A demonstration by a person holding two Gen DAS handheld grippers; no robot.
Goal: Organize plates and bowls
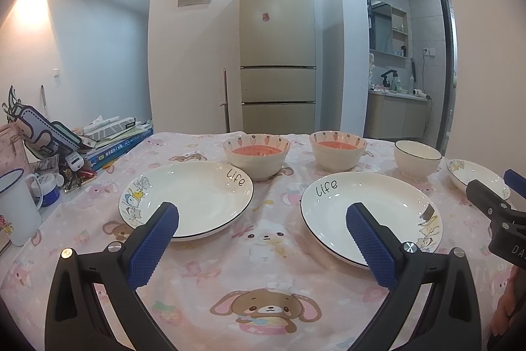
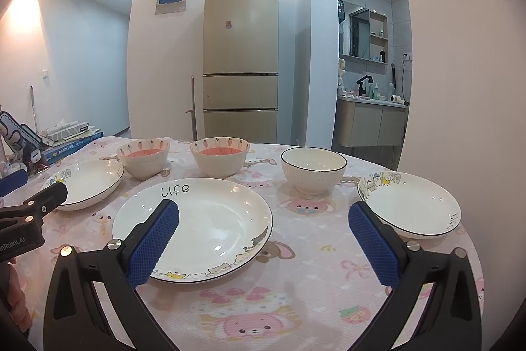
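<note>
Three white "Life" plates lie on the pink cartoon tablecloth: a left plate (image 1: 194, 196) (image 2: 88, 183), a middle plate (image 1: 332, 213) (image 2: 210, 219) and a right plate (image 1: 473, 176) (image 2: 411, 203). Behind them stand two carrot-pattern bowls with pink insides (image 1: 256, 153) (image 1: 337, 152) (image 2: 143, 157) (image 2: 219, 158) and a plain white ribbed bowl (image 1: 417, 158) (image 2: 312, 170). My left gripper (image 1: 261, 221) is open and empty, hovering between the left and middle plates. My right gripper (image 2: 263, 216) is open and empty, hovering between the middle and right plates.
Books, a tissue box and clutter (image 1: 108, 140) sit at the table's left edge, with a white enamel mug (image 1: 14, 206) nearer. A beige fridge (image 1: 277, 48) stands behind the table. The table's round edge (image 2: 473, 252) curves close on the right.
</note>
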